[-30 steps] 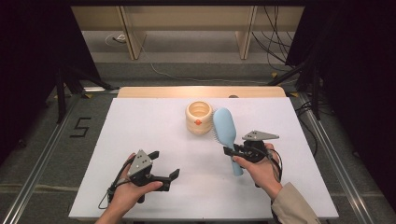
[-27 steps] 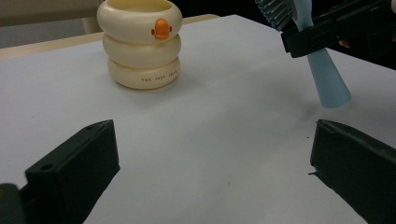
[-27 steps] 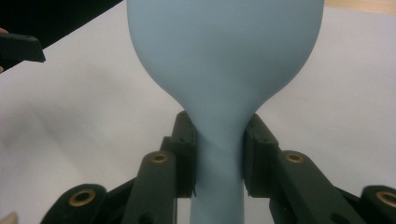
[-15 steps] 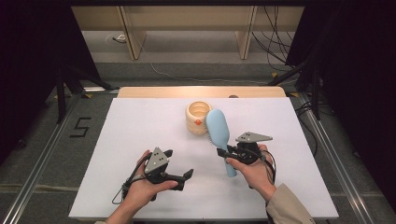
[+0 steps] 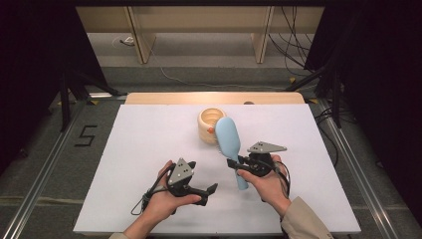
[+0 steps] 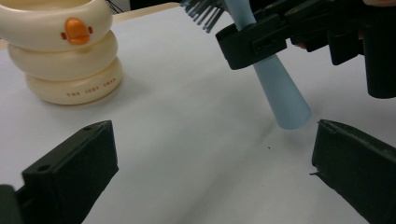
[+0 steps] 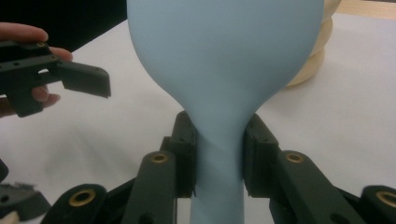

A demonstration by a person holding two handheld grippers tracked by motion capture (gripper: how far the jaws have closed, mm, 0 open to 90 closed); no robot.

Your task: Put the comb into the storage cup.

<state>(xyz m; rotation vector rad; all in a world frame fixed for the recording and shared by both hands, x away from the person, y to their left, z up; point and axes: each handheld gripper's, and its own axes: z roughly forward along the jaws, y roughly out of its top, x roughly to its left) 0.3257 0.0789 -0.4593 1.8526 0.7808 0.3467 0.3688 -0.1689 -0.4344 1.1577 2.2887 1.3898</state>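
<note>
A light blue hairbrush is tilted above the white table, its head up near a cream duck-faced pot and its handle end low. My right gripper is shut on the brush's neck; in the right gripper view both pads press the neck of the brush. My left gripper is open at the front centre with nothing between its fingers. In the left gripper view the handle ends just beyond the open jaws, the right gripper clamps it, and the pot stands at the upper left.
The white table top has a wooden strip along its far edge. Metal rails and cables lie on the dark floor around it. The left gripper shows at the left of the right gripper view.
My left gripper has moved right, toward the brush handle. The right gripper has shifted slightly left with the brush, whose head now leans closer to the pot.
</note>
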